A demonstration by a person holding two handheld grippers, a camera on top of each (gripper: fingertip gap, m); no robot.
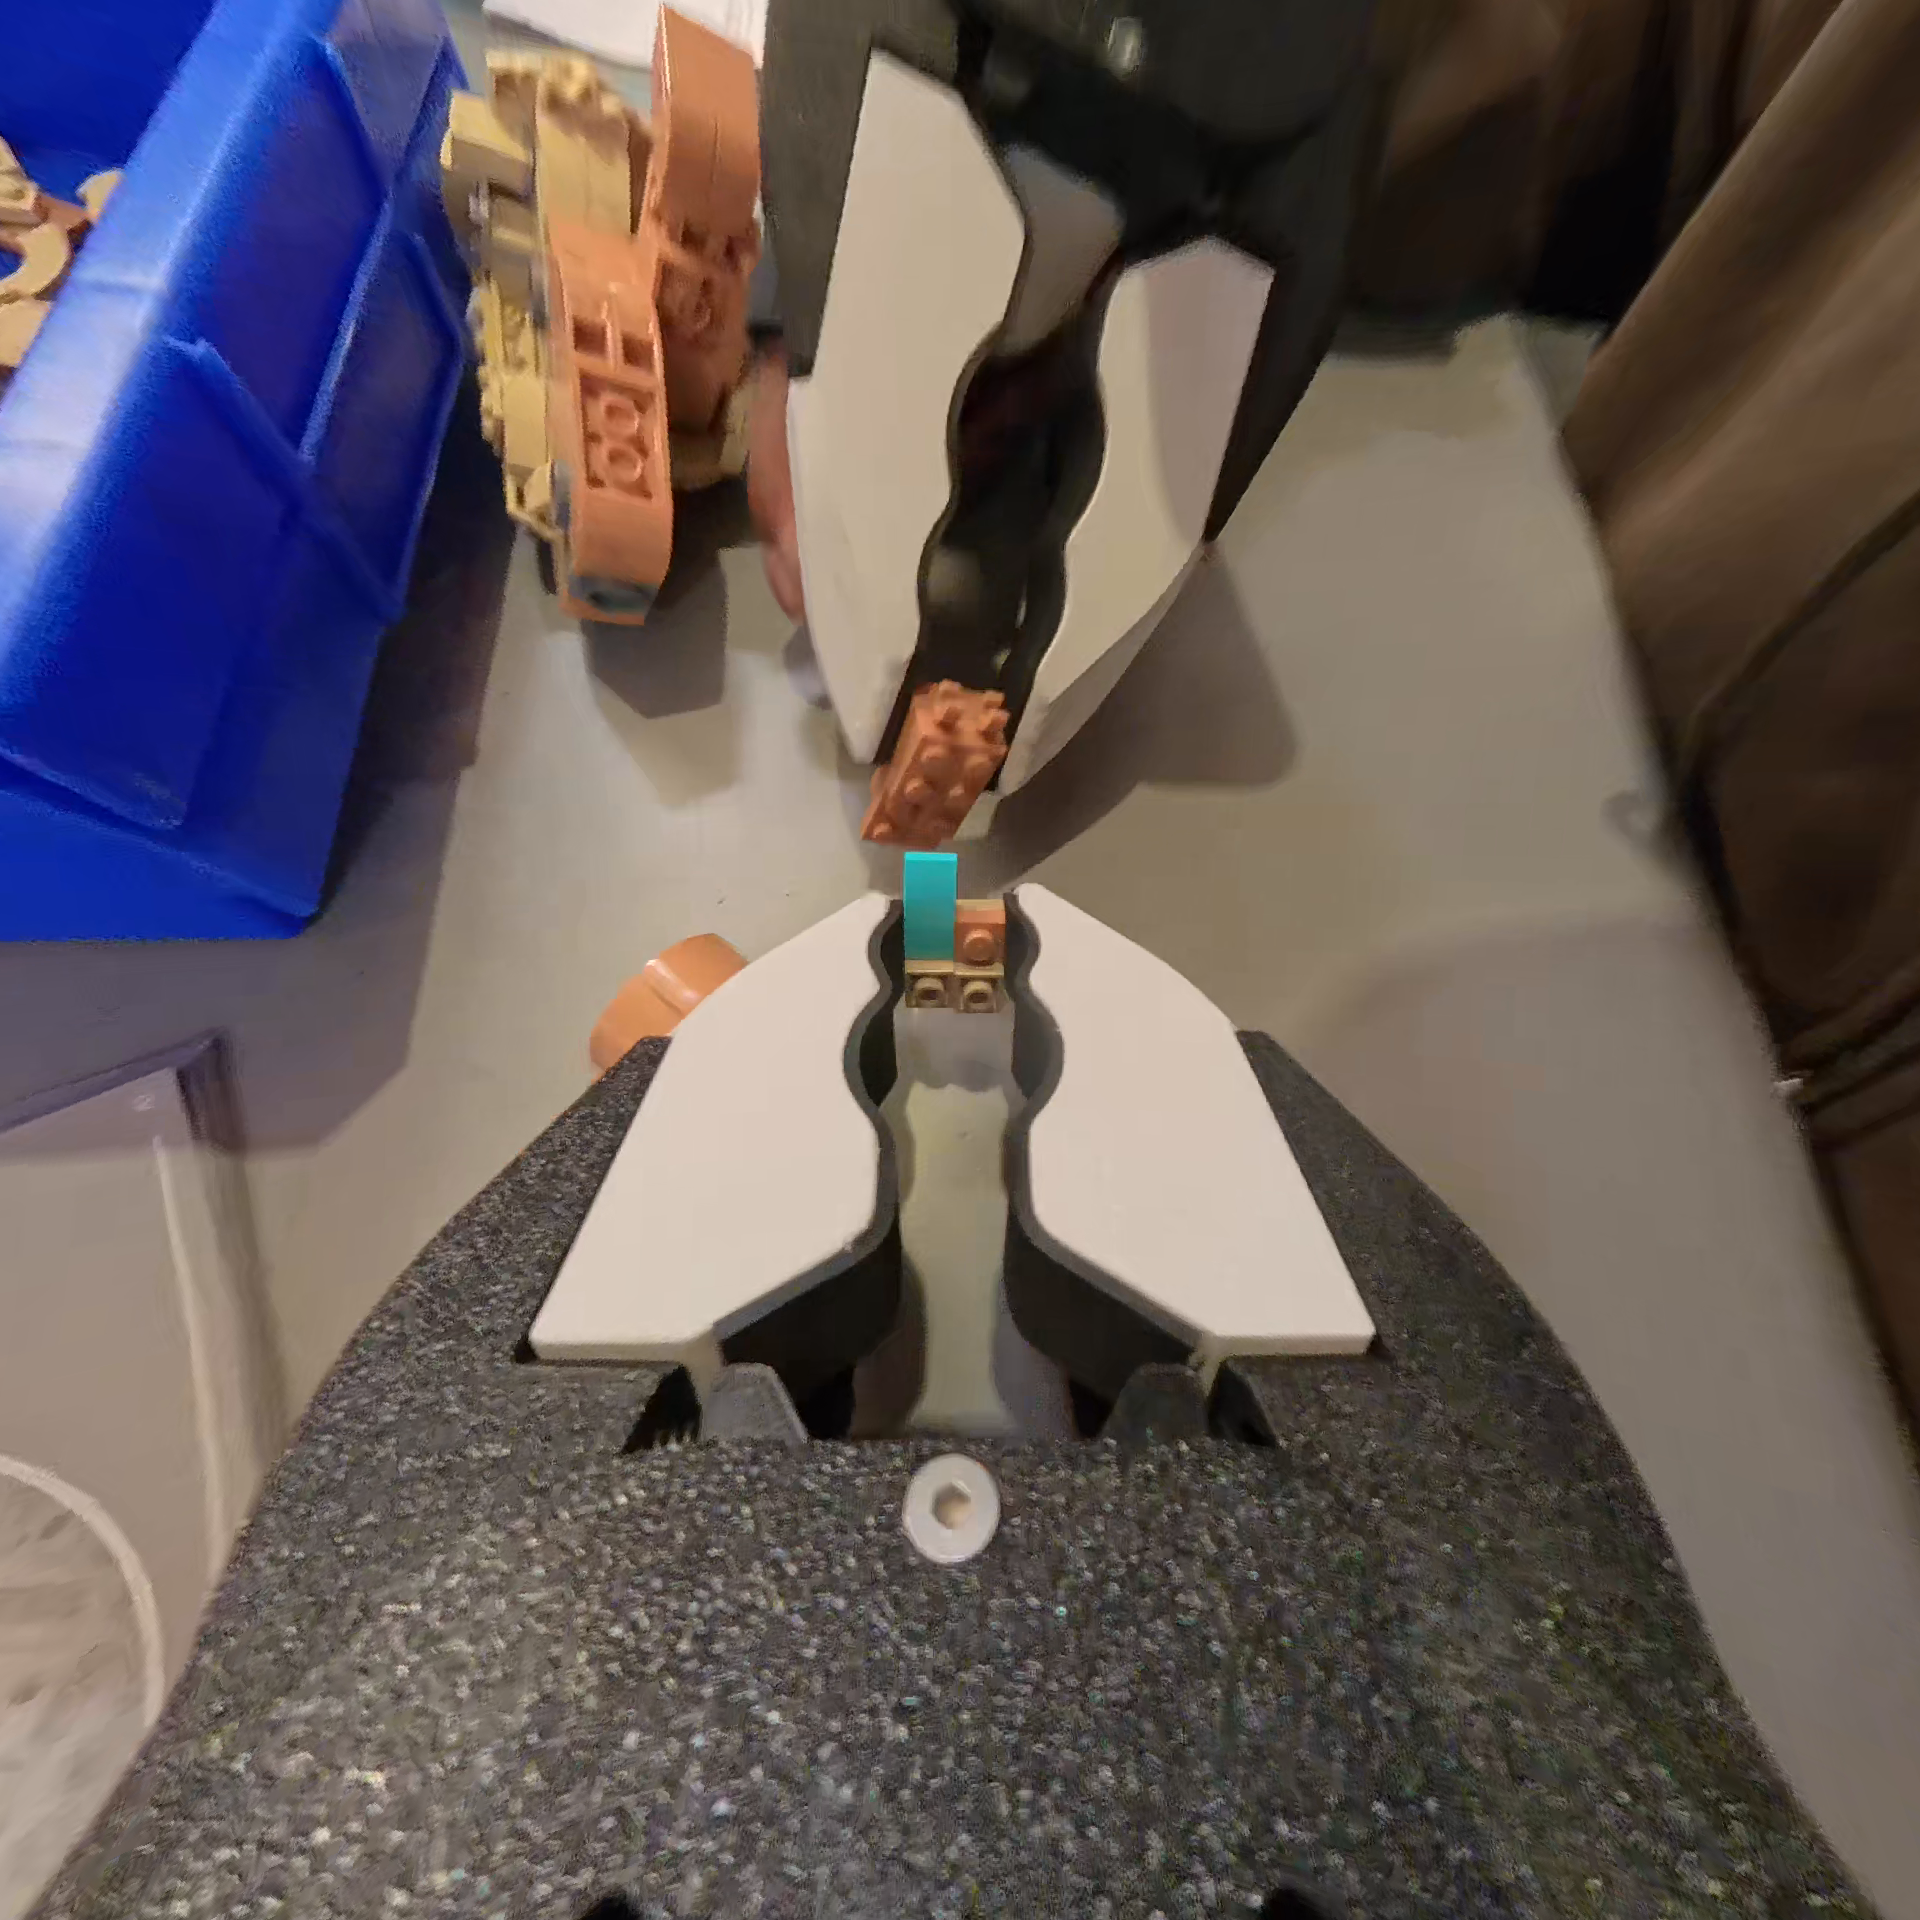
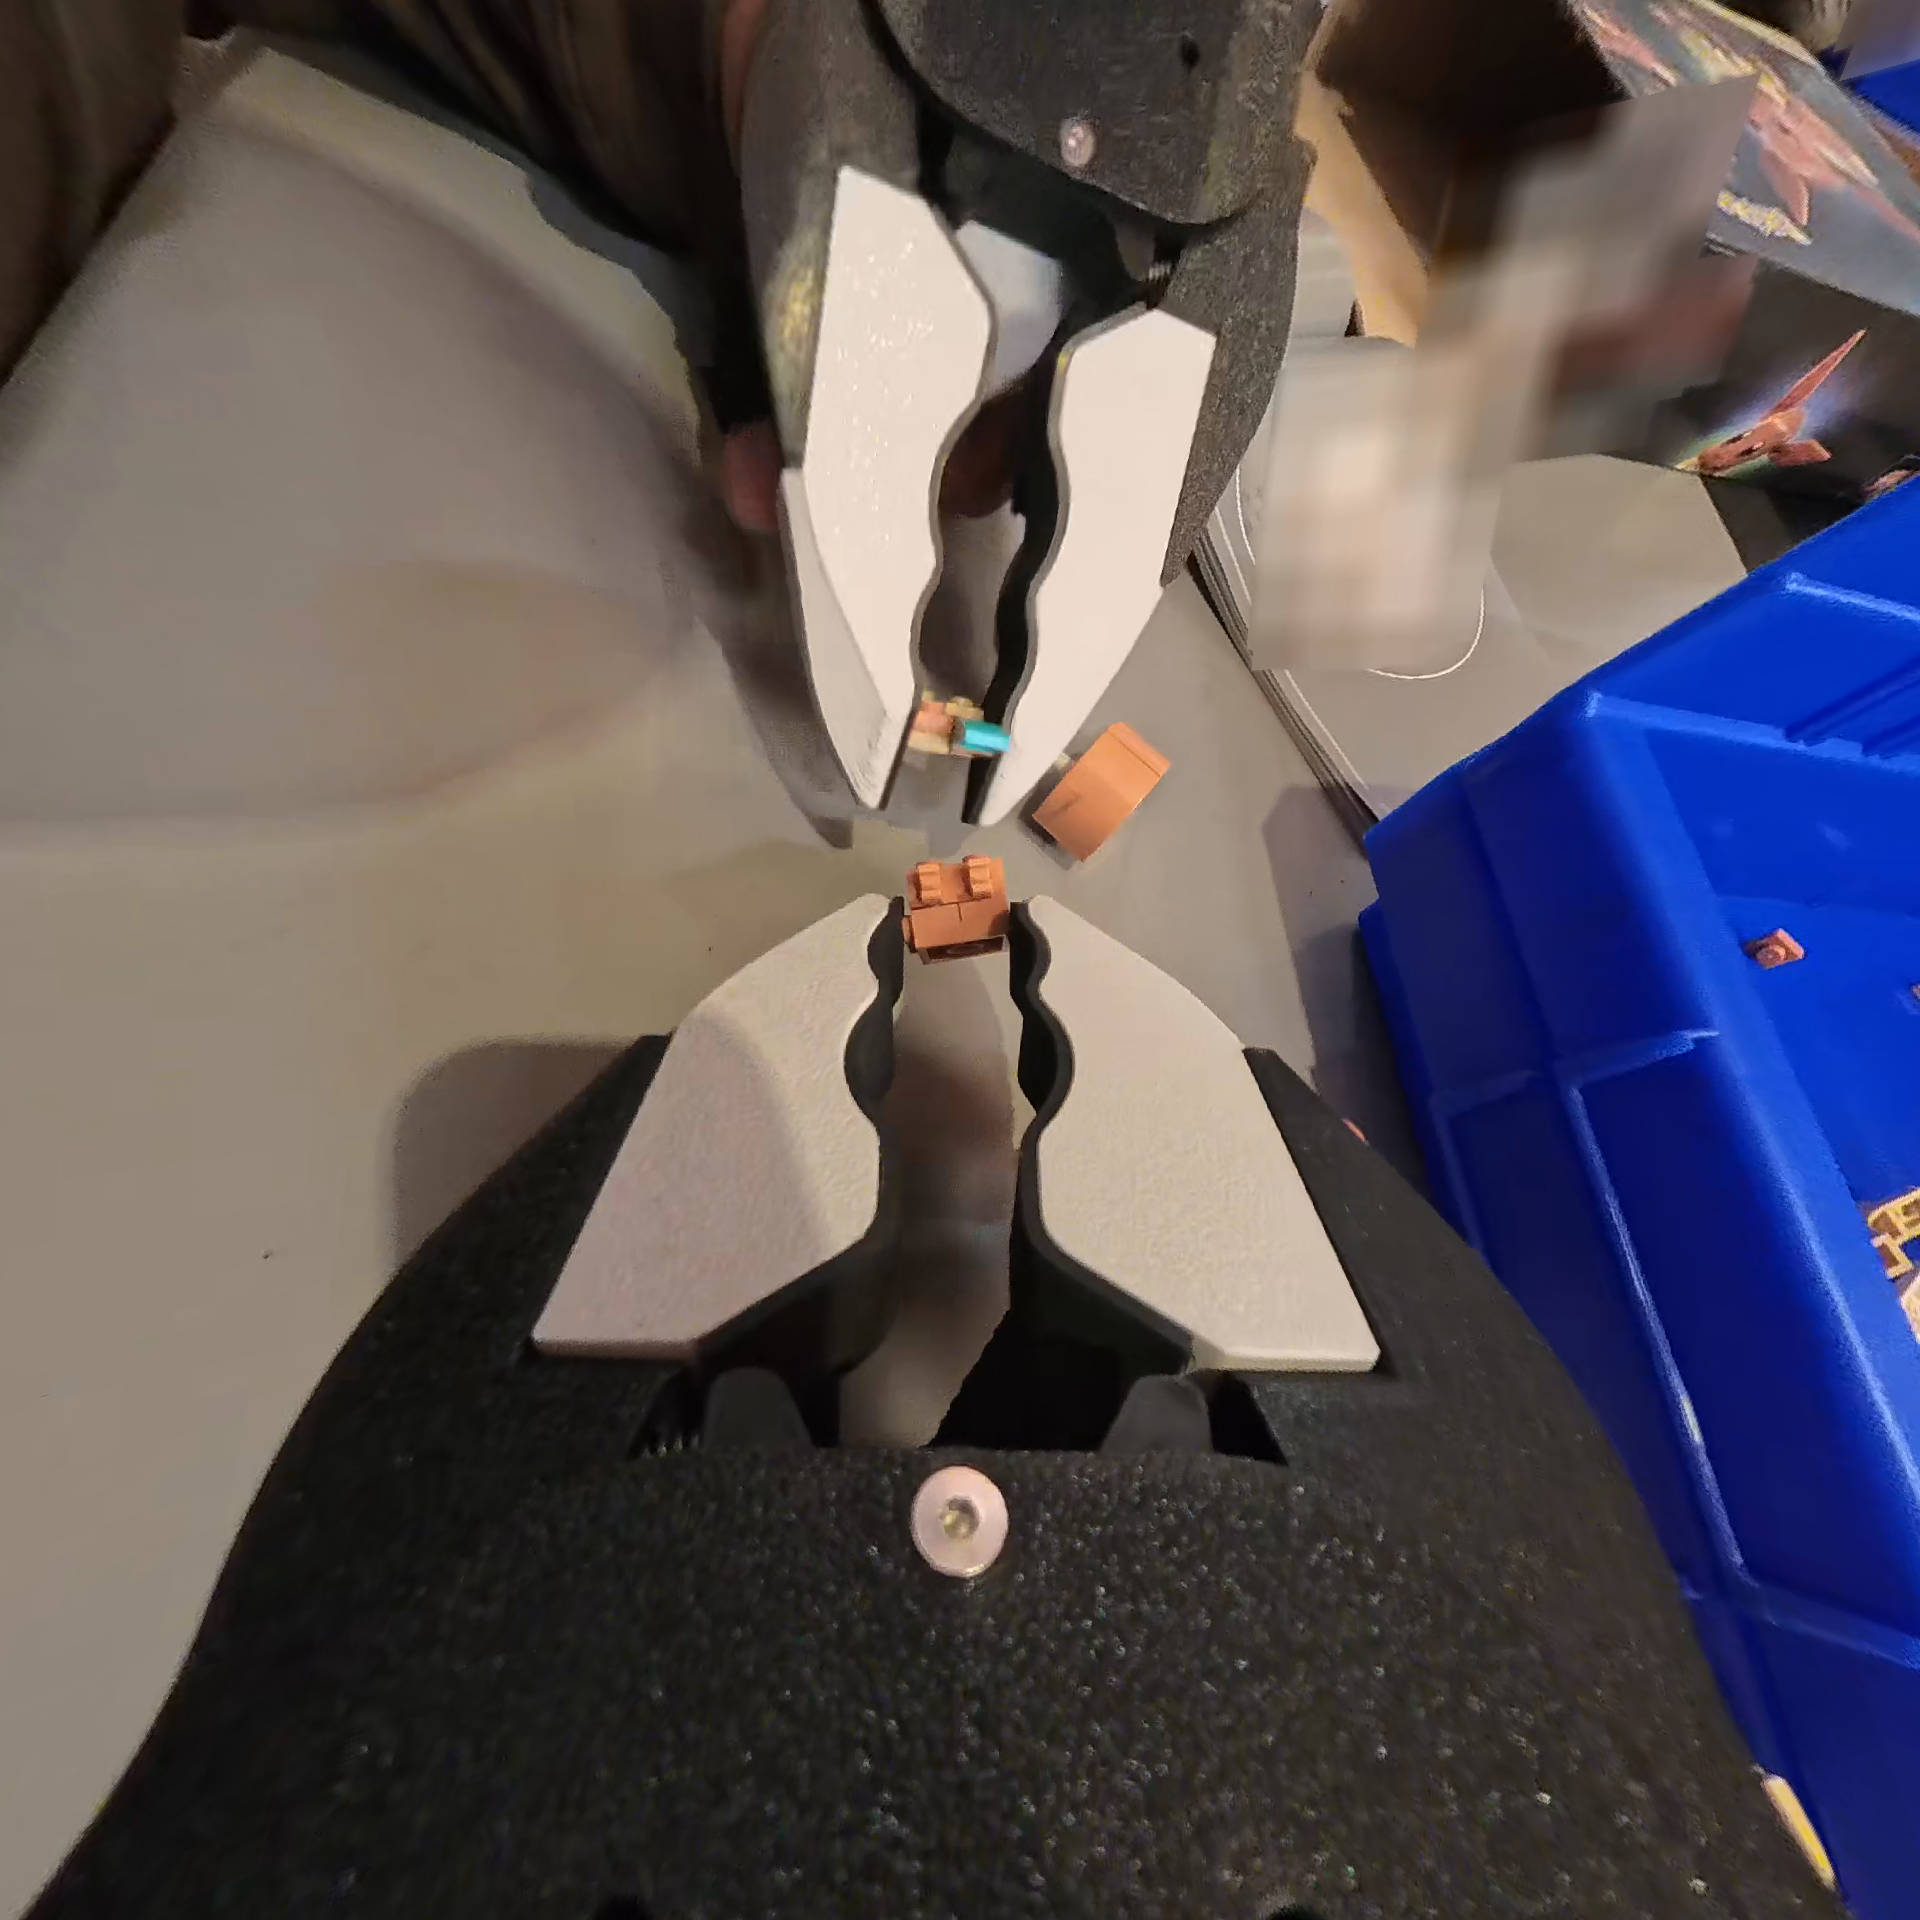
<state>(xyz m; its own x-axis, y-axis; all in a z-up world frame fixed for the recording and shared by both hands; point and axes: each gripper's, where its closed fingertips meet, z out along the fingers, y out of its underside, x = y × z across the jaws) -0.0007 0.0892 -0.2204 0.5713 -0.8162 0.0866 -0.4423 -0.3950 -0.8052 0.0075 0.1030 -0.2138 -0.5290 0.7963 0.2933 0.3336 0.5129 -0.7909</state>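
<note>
Left wrist view: left gripper (image 1: 954, 935) is clamped on a small brick cluster (image 1: 956, 961), a tan base with a brown-orange stud piece on it and a teal tile (image 1: 930, 904) standing up past the fingertips. The teal tile's long axis runs along the fingers, pointing away from the camera. Opposite, tip to tip and just apart, right gripper (image 1: 940, 769) grips a brown-orange studded brick (image 1: 935, 764), its long axis slanting down toward the cluster, studs facing this camera. Blue bin (image 1: 208, 468) at left, a tan and orange brick model (image 1: 613, 343) beside it, a loose orange piece (image 1: 665, 992) just beside the left finger.

Right wrist view: right gripper (image 2: 956, 925) pinches the studded brick (image 2: 956, 914) by its side faces, two studs showing on top. The cluster sits between the far fingertips.

Judgement: hold both grips square, line studs up with the underside, then press straight along the shared axis; a slanted push could pop the tile
</note>
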